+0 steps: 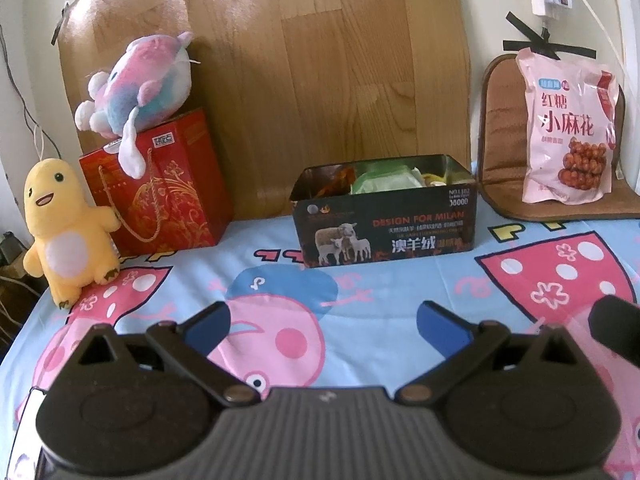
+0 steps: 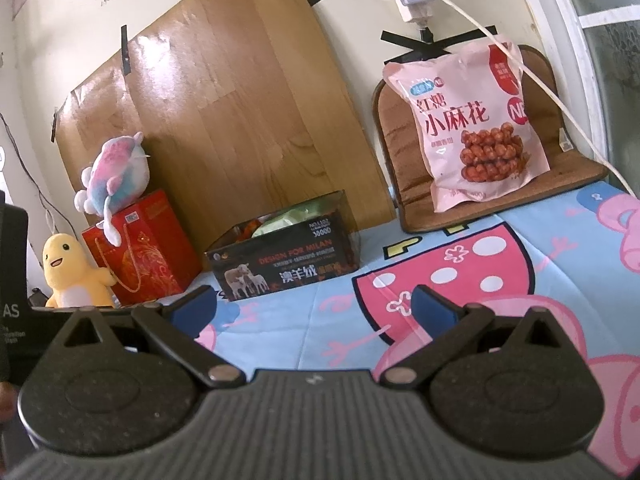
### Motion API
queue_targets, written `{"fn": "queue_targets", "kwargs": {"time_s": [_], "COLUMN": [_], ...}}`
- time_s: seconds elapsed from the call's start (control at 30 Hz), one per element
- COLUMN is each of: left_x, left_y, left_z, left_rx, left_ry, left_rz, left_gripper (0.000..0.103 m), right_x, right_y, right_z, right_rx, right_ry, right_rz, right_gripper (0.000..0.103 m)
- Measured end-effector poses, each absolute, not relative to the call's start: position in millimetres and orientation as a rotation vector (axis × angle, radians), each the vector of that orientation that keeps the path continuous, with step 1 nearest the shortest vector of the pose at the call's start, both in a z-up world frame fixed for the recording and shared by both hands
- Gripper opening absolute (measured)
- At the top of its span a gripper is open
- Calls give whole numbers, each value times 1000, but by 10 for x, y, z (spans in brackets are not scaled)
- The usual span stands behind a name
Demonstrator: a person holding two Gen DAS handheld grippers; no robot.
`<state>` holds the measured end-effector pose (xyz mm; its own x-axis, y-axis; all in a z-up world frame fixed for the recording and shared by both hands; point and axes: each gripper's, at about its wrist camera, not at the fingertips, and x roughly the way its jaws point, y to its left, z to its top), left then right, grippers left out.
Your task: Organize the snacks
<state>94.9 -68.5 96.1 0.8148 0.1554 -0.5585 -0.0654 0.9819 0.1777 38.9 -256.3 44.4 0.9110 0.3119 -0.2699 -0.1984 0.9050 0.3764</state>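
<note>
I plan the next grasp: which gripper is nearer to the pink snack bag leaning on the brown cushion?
Right. The right gripper sits left of the pink snack bag; the left gripper is farther left.

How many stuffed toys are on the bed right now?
2. A yellow plush stands at the far left on the cartoon sheet, beside the red gift bag. A pink-and-blue plush lies on top of that bag. None seem hidden.

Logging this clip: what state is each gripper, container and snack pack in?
Left gripper: open, empty.
Right gripper: open, empty.
Black rectangular tin box: lidless, partly filled with packets.
Pink snack bag: sealed, upright, leaning against brown cushion.
Red gift bag: upright, pastel plush on top.
</note>
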Motion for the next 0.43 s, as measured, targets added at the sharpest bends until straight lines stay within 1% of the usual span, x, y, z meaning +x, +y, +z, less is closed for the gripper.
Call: {"fn": "queue_targets", "kwargs": {"time_s": [0.43], "left_x": [1096], "left_y": [-602], "left_z": [749], "left_rx": [76], "left_ry": [678], "left_rz": [36], "left_gripper": [103], "right_x": [507], "right_y": [-2600], "right_z": [326], "right_rx": [357], "right_ry": [367], "right_rz": [266], "right_gripper": [103]}}
